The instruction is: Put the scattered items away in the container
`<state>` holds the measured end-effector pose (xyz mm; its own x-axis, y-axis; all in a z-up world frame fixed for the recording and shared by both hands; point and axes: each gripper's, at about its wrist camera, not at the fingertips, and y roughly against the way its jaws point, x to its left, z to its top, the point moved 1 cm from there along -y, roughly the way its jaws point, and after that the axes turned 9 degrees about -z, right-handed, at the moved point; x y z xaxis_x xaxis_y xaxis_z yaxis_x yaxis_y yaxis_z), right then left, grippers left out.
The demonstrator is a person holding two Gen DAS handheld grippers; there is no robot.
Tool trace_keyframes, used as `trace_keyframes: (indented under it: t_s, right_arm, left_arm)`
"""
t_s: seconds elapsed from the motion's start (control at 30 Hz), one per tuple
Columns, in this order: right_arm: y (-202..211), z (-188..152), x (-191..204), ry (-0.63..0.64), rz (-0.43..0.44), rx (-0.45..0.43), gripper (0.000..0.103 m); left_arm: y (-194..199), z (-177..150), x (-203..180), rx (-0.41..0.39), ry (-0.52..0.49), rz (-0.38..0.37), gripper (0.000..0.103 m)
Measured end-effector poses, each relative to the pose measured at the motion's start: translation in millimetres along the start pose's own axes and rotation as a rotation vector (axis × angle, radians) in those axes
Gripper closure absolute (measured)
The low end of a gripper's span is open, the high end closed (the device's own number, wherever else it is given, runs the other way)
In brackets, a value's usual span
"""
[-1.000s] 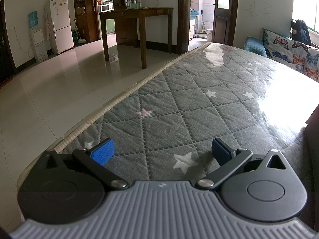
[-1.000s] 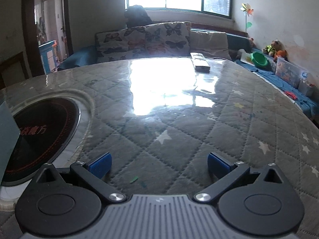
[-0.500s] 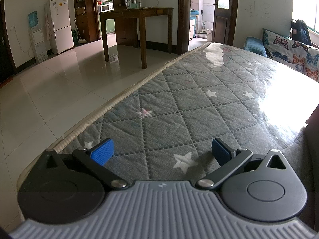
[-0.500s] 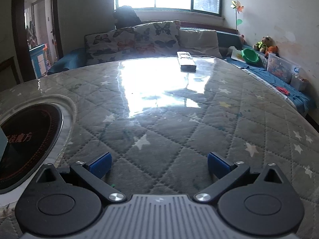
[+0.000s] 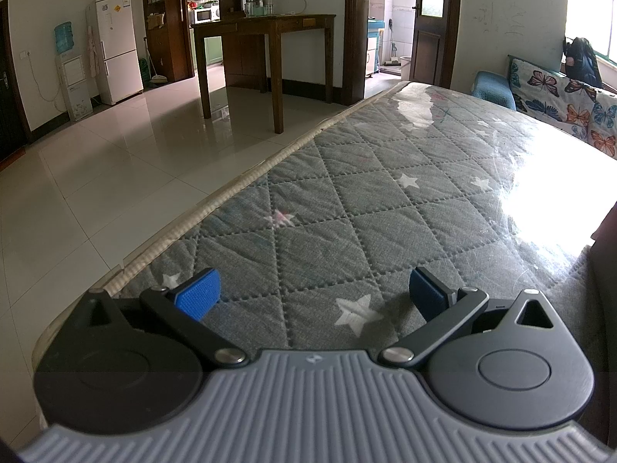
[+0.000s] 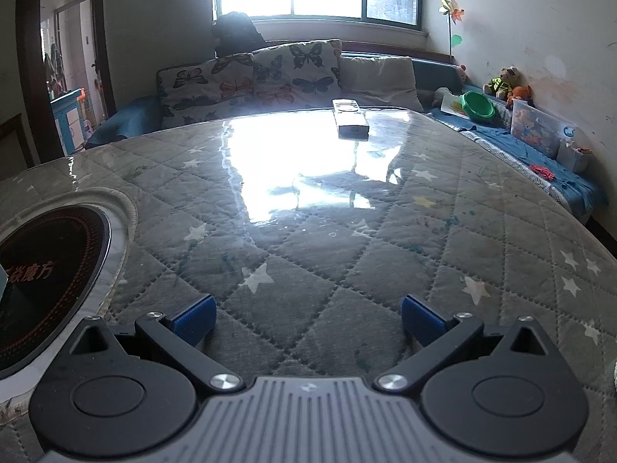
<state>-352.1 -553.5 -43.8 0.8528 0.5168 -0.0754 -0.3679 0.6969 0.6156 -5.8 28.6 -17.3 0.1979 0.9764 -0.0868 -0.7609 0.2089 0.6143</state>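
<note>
Both grippers stand spread wide with nothing between their blue pads. Left gripper (image 5: 314, 296) hovers low over a table (image 5: 347, 212) covered by a grey quilted cloth with white stars under a clear glossy sheet; only bare cloth lies ahead of it, with the table's left edge and the tiled floor (image 5: 96, 177) beyond.

Right gripper (image 6: 308, 318) sits equally low over the same cloth. To its near left a round black cooktop (image 6: 46, 270) with red lettering is set into the table inside a pale ring. Far ahead, near the table's far edge, a remote control (image 6: 350, 117) lies flat in the window glare, well apart from the gripper.

Off the table to the far right, on a blue-covered bench (image 6: 540, 162), a green bowl (image 6: 478, 105) sits beside a clear plastic box (image 6: 534, 129) holding colourful items too small to identify. Plush toys (image 6: 509, 83) rest against the wall behind them.
</note>
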Motion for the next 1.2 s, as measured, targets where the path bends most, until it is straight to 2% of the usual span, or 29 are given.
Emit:
trace_keyframes:
  t_s: [1.2]
  right_arm:
    - [0.3,-0.5,4.9,0.002,-0.006,0.004,0.0]
  left_arm:
    - [-0.3,0.4,-1.6,0.001,-0.001,0.001,0.0]
